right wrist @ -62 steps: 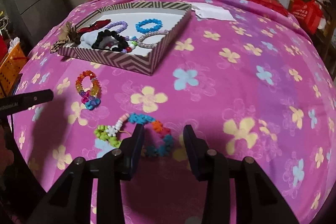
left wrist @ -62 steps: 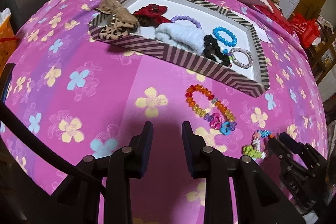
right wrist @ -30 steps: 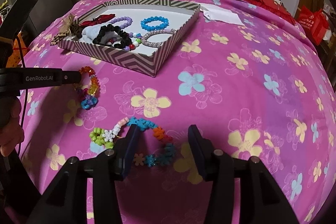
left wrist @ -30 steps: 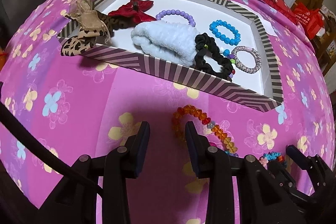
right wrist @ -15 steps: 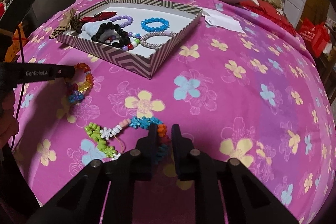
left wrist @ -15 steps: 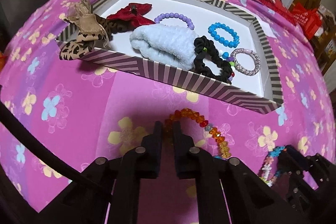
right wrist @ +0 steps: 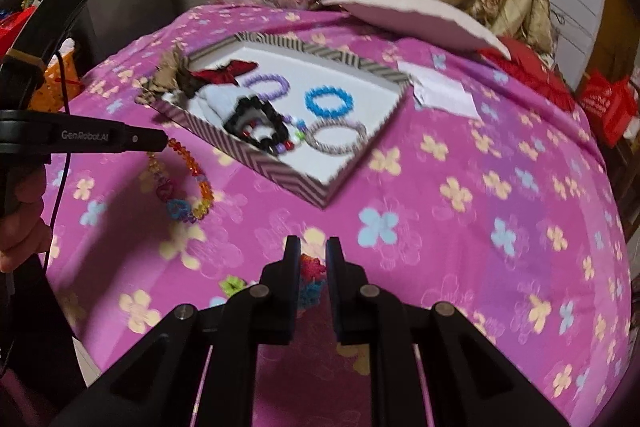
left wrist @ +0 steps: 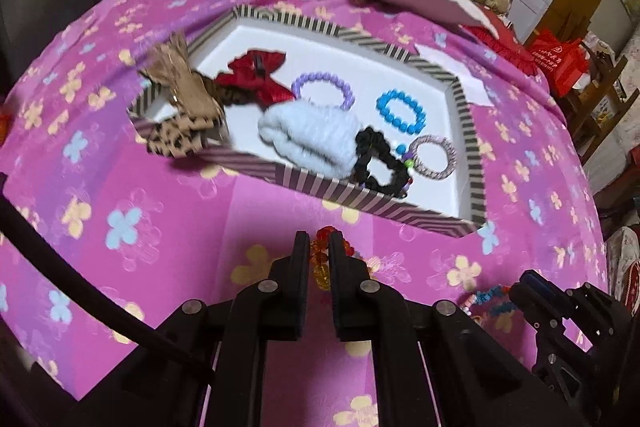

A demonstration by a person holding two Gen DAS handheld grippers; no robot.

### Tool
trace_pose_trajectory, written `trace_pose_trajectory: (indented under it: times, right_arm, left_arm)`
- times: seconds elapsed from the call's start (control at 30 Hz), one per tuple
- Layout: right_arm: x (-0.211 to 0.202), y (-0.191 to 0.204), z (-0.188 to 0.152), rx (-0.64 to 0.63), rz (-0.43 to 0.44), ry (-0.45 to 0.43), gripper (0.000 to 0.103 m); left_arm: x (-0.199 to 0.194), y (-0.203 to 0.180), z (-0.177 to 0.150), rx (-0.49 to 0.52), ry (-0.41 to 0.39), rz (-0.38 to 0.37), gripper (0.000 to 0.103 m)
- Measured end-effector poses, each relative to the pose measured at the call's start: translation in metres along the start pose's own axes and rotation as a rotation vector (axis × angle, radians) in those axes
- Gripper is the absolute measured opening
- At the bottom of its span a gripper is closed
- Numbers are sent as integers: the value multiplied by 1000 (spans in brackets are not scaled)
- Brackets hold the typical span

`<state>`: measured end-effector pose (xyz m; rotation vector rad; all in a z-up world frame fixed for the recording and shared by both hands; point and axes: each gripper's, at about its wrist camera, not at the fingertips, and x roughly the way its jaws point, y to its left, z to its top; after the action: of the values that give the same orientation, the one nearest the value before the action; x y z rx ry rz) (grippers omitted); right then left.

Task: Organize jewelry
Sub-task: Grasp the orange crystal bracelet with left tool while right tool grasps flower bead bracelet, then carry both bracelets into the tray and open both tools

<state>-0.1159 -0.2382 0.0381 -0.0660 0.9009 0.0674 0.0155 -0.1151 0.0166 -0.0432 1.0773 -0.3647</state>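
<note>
Bracelets: orange-amber bead bracelet [left wrist: 320, 259] pinched in left gripper [left wrist: 319, 247]; multicolored flower-bead bracelet [right wrist: 311, 277] pinched in right gripper [right wrist: 313, 251].
Tray: striped tray [left wrist: 360, 193], white inside.

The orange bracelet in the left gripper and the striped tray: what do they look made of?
Orange bracelet: translucent faceted beads, probably plastic or glass, glossy and light-catching. Striped tray: looks like cardboard, with thin straight walls, printed matte stripes and a plain white inside. The left gripper pinches the beads.
</note>
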Motion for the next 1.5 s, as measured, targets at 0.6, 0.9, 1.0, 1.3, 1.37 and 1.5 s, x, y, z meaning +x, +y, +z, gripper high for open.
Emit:
trace_pose_trajectory:
  times: [0.6,0.9,1.0,1.3,1.37,1.5]
  right_arm:
    - [-38,3,78,-120,-23,-71,13]
    - [-10,7,114,-153,-22,-53,13]
    - [5,2,129,-151,-26,-39,13]
    - [60,-21,156,-138,-39,22,13]
    - [73,-31,159,-124,-52,37,13]
    - [93,-53,166,-84,-84,49,13]
  left_arm:
    - [-52,-1,39,60,-90,38,30]
    - [-48,-10,76,90,-114,75,30]
    - [-40,-13,95,89,-109,75,30]
    - [2,-32,142,97,-80,56,30]
    - [13,-39,150,99,-68,37,30]
    - [40,-54,166,100,-42,-3,30]
